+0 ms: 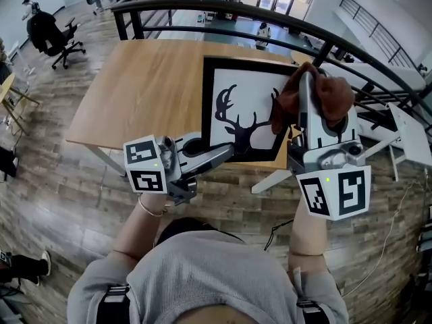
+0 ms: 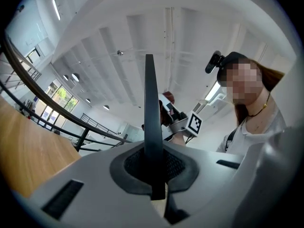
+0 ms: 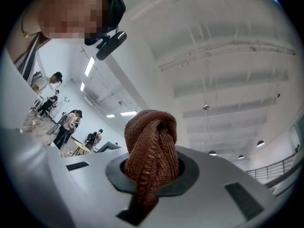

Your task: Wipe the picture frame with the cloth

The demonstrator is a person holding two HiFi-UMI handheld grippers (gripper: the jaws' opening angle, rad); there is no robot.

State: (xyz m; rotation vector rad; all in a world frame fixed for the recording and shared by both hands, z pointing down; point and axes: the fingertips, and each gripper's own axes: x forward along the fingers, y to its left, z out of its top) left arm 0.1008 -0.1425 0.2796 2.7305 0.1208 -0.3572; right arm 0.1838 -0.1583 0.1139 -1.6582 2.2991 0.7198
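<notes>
Nearest is the person's soft grey shirt (image 1: 202, 268). Just past it, the left tongs (image 1: 228, 152) are pinched shut on the near edge of the picture frame (image 1: 206, 100). The frame is a flat, thin rectangle with a smooth black border and a white picture of black antlers. In the left gripper view that edge looks like a thin dark blade standing between the jaws. The right tongs (image 1: 307, 86) are shut on the cloth (image 1: 327, 96), a brown, bumpy, knitted lump bunched at the frame's far right corner. I cannot tell if it touches the frame. Under the frame is a smooth wooden table (image 1: 148, 86).
</notes>
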